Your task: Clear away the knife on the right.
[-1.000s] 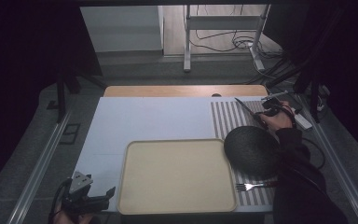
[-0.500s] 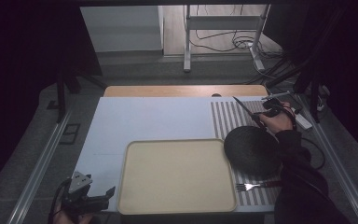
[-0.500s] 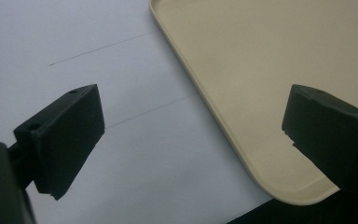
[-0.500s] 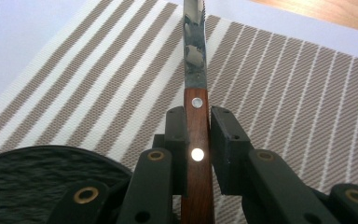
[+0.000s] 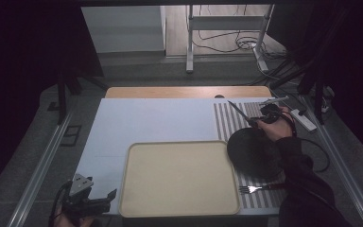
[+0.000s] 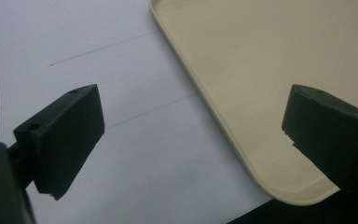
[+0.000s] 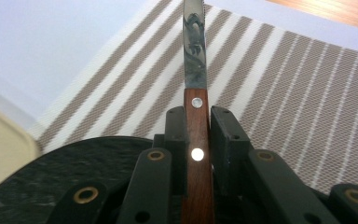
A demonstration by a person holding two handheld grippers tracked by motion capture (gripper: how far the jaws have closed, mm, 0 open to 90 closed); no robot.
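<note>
One wooden-handled steel knife (image 7: 196, 126) is clamped in the right hand-held gripper (image 5: 261, 119) above the round black plate (image 5: 255, 153), blade pointing away toward the striped placemat (image 5: 227, 118); the left hand-held gripper (image 5: 105, 198) is held apart by the beige tray (image 5: 179, 177).

High view dim, dark at edges; gripper views brighter, slightly soft.

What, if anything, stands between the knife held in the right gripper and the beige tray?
The black plate lies below the knife held by the right gripper, beside the beige tray. Carried above the plate, the knife meets nothing else visible.
</note>
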